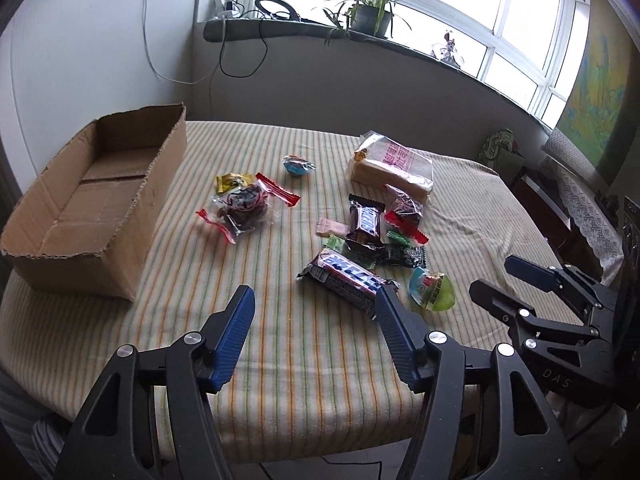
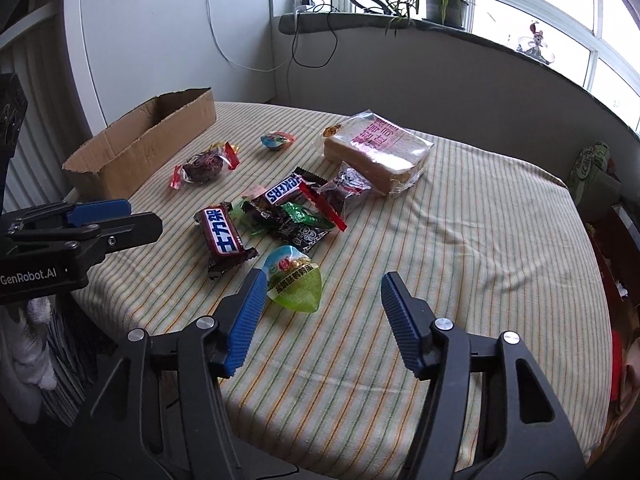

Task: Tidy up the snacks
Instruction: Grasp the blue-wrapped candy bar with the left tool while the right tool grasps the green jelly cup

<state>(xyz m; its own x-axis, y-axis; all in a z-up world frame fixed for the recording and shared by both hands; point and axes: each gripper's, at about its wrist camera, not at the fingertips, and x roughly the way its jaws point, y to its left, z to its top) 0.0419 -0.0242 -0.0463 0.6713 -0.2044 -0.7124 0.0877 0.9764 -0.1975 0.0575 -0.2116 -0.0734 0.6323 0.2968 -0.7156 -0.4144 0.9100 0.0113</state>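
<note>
Several snacks lie on a striped tablecloth (image 1: 280, 344). An open cardboard box (image 1: 92, 204) stands at the left and looks empty. A Snickers bar (image 1: 348, 280) lies just ahead of my left gripper (image 1: 314, 300), which is open and empty. A green jelly cup (image 2: 296, 280) lies just ahead of my right gripper (image 2: 322, 284), beside its left finger; that gripper is open and empty. A second Snickers bar (image 2: 284, 190), a bagged bread loaf (image 2: 376, 150), a clear bag of dark sweets (image 1: 242, 208) and a small blue cup (image 1: 298, 166) lie farther back.
The right gripper also shows in the left wrist view (image 1: 504, 276), the left gripper in the right wrist view (image 2: 144, 216). A windowsill with a potted plant (image 1: 372, 12) and cables runs behind the table. Furniture with a lace cover (image 1: 580, 200) stands at the right.
</note>
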